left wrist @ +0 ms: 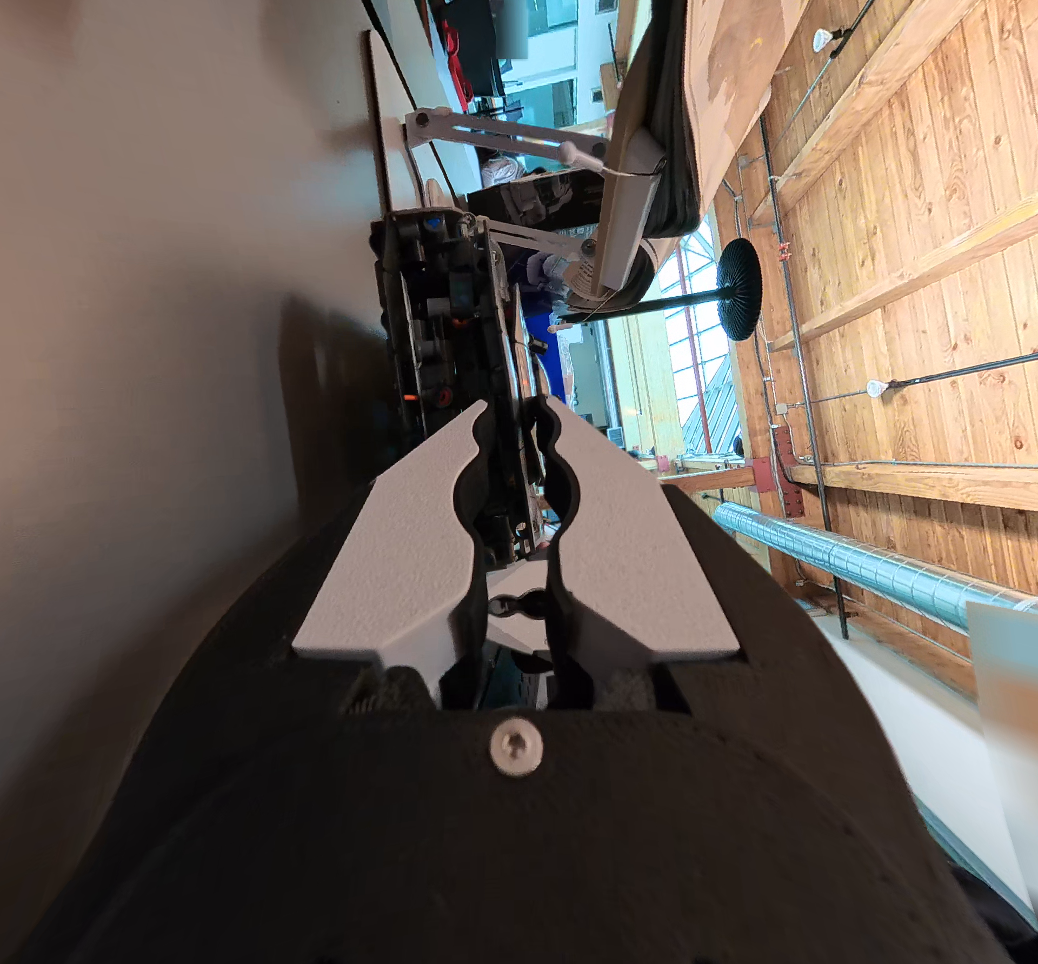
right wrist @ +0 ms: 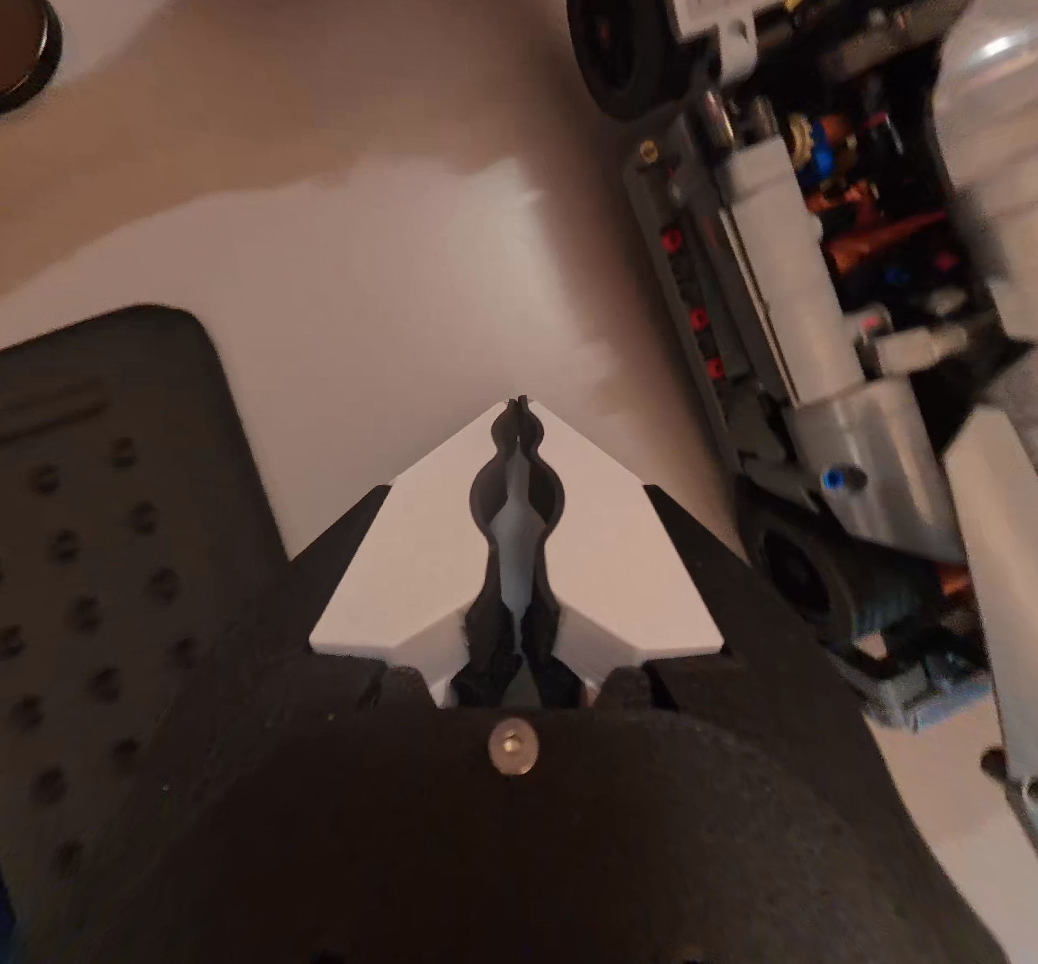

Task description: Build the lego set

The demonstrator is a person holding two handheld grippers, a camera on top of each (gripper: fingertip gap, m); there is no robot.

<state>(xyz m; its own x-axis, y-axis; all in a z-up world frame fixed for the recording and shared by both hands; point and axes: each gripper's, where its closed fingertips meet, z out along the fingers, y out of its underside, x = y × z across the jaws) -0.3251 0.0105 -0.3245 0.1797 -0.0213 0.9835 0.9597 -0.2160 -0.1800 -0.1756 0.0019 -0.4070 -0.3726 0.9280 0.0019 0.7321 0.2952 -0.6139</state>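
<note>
Left wrist view (turned sideways, so the white tabletop (left wrist: pixel 168 207) runs down the left edge). The left gripper (left wrist: pixel 512 409), with matte white wedge-shaped fingers (left wrist: pixel 415 532) lined by wavy black rubber pads, is clamped on the edge of the lego car (left wrist: pixel 449 330), a long, dark, partly built chassis of studded beams with small blue, red and orange pins. Beyond it lie a white articulated lamp arm (left wrist: pixel 505 136), a plank ceiling (left wrist: pixel 898 263) of knotty wood, and a ribbed metal duct (left wrist: pixel 842 555).

Right wrist view (blurred). The right gripper (right wrist: pixel 518 402) has its black scalloped pads pressed together at the tips, nothing visible between them, over bare tabletop (right wrist: pixel 365 263). The lego car (right wrist: pixel 786 291) lies to its right, well apart: smooth grey curved panels, two black rubber tyres (right wrist: pixel 618 21), and a grey side beam dotted with red pins. A black perforated plate (right wrist: pixel 101 487) sits at left.
</note>
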